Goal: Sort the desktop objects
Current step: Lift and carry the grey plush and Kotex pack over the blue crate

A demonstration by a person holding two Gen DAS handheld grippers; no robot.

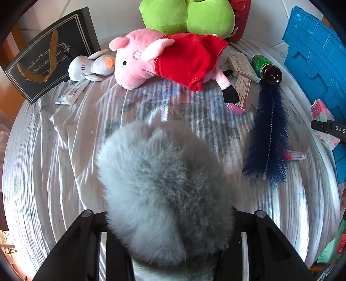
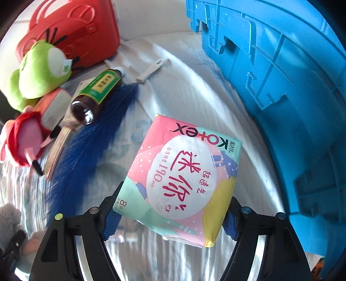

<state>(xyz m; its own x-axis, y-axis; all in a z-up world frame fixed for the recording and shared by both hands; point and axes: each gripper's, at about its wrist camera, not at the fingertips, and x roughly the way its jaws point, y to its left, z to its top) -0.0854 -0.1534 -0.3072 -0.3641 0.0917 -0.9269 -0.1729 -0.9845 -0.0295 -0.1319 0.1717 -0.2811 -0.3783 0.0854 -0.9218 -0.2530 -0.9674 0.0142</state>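
Basically, left wrist view: left gripper (image 1: 170, 218) pinching a grey fluffy plush (image 1: 160, 190), which fills the gap between both fingers and hangs above the near middle of the cloth-covered table (image 1: 54, 151). Toward the far edge lie a pink pig plush (image 1: 164, 58) in a red dress, a small grey mouse plush (image 1: 90, 64) beside it on the left, and a green plush (image 1: 186, 17) behind. Black gift bag (image 1: 49, 56) at the far left corner. Right side: brown bottle (image 1: 267, 68) on its side, dark blue feather duster (image 1: 268, 138) running toward the near edge, small boxes (image 1: 242, 64) near the pig's leg. Blue crate (image 1: 315, 54) at the right edge.

Right wrist view: right gripper (image 2: 170, 216) spread wide and clamped on a pastel Kotex pack (image 2: 183, 179), pads pressing its two sides, pack lifted off the cloth. Blue crate (image 2: 292, 86) just beside it on the right. Bottle (image 2: 95, 95), duster (image 2: 86, 147), green plush (image 2: 41, 71) and a red bag (image 2: 75, 28) on the left and far side.
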